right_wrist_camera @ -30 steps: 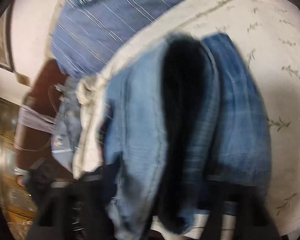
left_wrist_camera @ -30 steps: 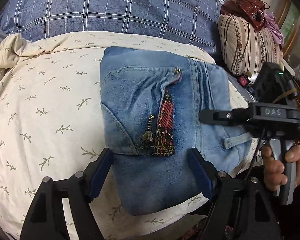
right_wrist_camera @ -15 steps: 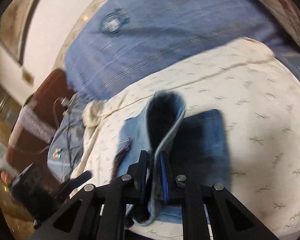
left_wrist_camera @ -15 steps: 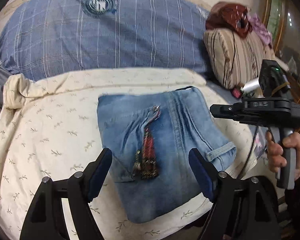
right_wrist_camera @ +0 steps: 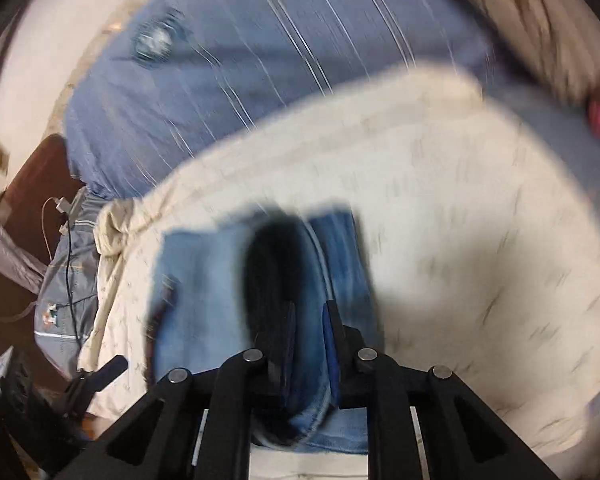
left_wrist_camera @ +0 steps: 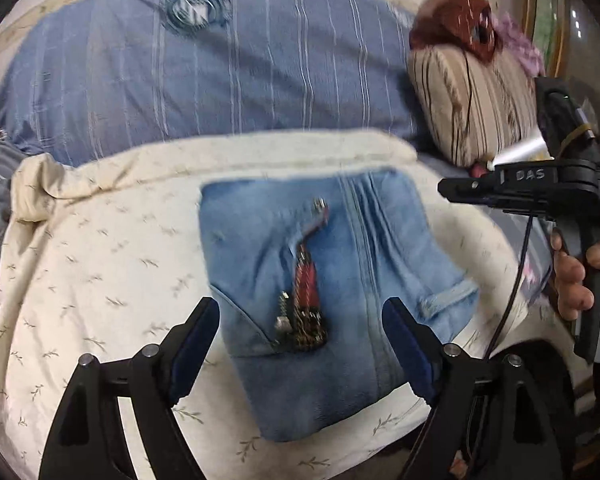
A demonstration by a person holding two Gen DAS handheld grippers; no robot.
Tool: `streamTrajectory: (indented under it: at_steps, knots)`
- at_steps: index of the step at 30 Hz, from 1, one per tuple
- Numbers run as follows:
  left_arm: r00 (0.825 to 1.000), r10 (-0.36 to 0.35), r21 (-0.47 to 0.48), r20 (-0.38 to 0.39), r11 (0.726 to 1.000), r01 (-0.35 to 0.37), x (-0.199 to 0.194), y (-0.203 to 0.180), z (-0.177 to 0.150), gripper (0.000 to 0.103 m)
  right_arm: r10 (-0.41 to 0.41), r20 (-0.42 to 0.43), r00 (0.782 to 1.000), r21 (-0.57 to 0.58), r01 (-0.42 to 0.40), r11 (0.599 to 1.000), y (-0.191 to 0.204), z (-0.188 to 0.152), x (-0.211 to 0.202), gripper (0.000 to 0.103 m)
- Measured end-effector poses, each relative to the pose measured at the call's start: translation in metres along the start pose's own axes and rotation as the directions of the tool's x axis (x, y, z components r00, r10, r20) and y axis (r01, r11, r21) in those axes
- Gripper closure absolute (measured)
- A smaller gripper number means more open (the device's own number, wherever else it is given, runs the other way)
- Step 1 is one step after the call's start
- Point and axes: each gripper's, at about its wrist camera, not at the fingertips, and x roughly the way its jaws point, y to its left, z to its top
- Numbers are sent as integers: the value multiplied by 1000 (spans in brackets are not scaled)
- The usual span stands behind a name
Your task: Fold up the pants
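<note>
The folded light-blue denim pants point(left_wrist_camera: 332, 288) lie as a compact, roughly square bundle on the cream bedspread printed with small leaf sprigs point(left_wrist_camera: 100, 264), which covers the bed. A red plaid lining strip with a metal zipper point(left_wrist_camera: 306, 304) shows along the open fly on top of the bundle, and a belt loop point(left_wrist_camera: 446, 300) sticks out at its right edge.

The left claw point(left_wrist_camera: 302, 338) hangs above the near part of the pants with its blue-padded fingers point(left_wrist_camera: 196, 332) spread wide; its jaws have just been opening further, and the pads press on nothing, though the bundle lies beneath the gap.

The right claw point(right_wrist_camera: 308, 344) is nearly pressed together, pinching a raised fold of the denim between its blue pads point(right_wrist_camera: 330, 340); the cloth loops up beside the claw, leaving a dark hollow. That view is blurred. From the left wrist view, the right claw's black body stands at the right edge, held by a person's hand point(left_wrist_camera: 576, 276).

Behind the bedspread lies a large blue striped pillow with a round emblem point(left_wrist_camera: 204, 64), and to its right a beige striped cushion point(left_wrist_camera: 472, 112) with a reddish-brown bag point(left_wrist_camera: 456, 24) on top.
</note>
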Motion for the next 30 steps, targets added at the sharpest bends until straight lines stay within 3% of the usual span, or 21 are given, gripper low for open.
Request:
streamTrajectory:
  at_steps: [3, 6, 10, 15, 17, 20, 25, 30]
  knots:
    - [999, 44, -17, 2, 999, -44, -3, 9, 4, 17, 45, 65, 997, -63, -41, 997, 30, 6, -17, 86]
    - [998, 46, -38, -43, 998, -47, 4, 15, -2, 17, 64, 65, 996, -117, -56, 992, 63, 3, -7, 86]
    - [984, 50, -33, -172, 998, -57, 25, 19, -20, 17, 79, -22, 997, -83, -80, 993, 71, -7, 31, 86]
    - [979, 30, -57, -203, 997, -43, 40, 18, -28, 16, 4, -175, 985, -31, -9, 999, 56, -29, 96, 86]
    - [977, 19, -77, -214, 996, -36, 42, 20, -29, 15, 33, -171, 985, 15, -31, 999, 48, -30, 102, 86]
    - [980, 17, -92, -201, 995, -36, 33, 23, -24, 15, 63, -200, 978, 64, -51, 997, 42, -25, 93, 86]
    - [994, 28, -88, -107, 995, -37, 9, 25, -1, 15, 65, -158, 985, 7, -64, 998, 48, -20, 53, 86]
    - [989, 59, -51, -138, 996, -66, 26, 18, 10, 15, 85, -126, 988, 1, -85, 996, 47, -24, 23, 86]
